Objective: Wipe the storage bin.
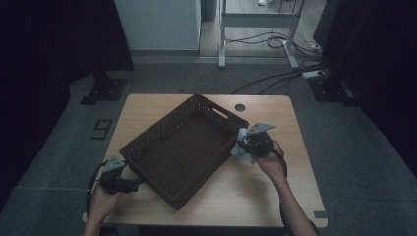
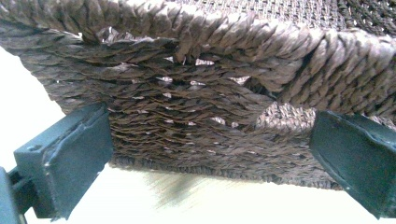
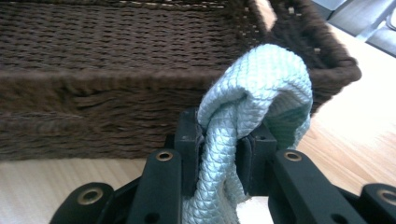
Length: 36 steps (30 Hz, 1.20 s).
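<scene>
The right tool (image 3: 219,154) is clamped on a pale green cloth (image 3: 261,93) just outside the wicker basket (image 1: 182,147) on the tabletop (image 1: 275,187), so dropping it in looks still undone, while the left tool (image 2: 210,154) stands open around the basket's near corner.

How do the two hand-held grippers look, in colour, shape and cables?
Both are black. The left gripper and the right gripper each carry a grey three-cornered plate on top and trail a dark cable. The right gripper's linkage arms show brass-coloured rivets; the left gripper's pads are flat, black and scuffed.
</scene>
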Each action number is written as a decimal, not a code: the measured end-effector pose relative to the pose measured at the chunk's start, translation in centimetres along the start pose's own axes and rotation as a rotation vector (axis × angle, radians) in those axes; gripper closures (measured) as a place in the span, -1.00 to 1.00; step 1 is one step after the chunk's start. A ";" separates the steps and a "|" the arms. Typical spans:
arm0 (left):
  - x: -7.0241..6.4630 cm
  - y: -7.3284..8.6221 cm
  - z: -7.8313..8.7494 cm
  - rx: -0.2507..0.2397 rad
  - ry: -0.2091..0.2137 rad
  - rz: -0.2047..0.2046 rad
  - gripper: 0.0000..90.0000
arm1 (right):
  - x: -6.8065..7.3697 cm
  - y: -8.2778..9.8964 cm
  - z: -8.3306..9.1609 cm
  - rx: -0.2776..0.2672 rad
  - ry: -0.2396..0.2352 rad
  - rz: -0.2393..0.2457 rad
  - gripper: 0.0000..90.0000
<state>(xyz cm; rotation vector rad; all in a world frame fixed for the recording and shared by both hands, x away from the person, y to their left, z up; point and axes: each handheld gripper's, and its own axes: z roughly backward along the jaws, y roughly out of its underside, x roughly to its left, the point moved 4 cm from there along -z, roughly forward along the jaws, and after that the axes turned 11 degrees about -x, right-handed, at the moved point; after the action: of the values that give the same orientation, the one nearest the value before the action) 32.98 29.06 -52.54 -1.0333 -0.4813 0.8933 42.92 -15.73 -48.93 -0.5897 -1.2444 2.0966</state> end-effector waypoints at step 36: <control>-0.3 0.0 -0.1 -0.003 -0.006 -0.005 -1.00 | 6.2 -0.1 0.8 -0.019 -0.127 0.059 0.57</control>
<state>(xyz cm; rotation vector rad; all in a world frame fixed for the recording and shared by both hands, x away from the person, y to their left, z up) 32.90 28.81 -52.52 -1.0319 -0.4908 0.8914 38.08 -11.80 -48.91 -0.5135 -1.3331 2.2028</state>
